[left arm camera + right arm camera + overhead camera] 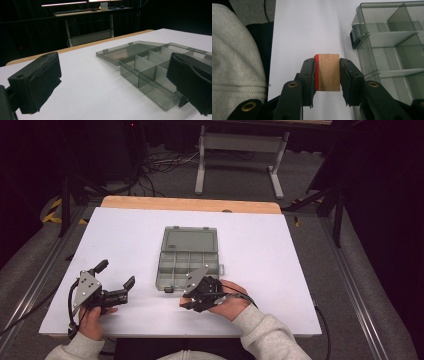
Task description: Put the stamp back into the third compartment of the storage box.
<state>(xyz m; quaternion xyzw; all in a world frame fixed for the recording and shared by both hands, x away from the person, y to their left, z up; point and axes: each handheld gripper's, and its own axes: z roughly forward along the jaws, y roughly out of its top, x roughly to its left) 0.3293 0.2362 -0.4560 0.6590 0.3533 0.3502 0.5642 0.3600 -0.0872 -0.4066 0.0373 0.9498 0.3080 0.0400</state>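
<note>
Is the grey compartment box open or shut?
Open: the compartment box has its lid lying flat behind it, dividers exposed.

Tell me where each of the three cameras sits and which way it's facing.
High view: above the person's side, looking forward and down on the white table; both forearms, left gripper and right gripper show.
Left gripper view: low over the table, looking between its open jaws towards the organizer box.
Right gripper view: looking down along its jaws shut on a wooden block; a grey sleeve shows.
All share the box.
</note>
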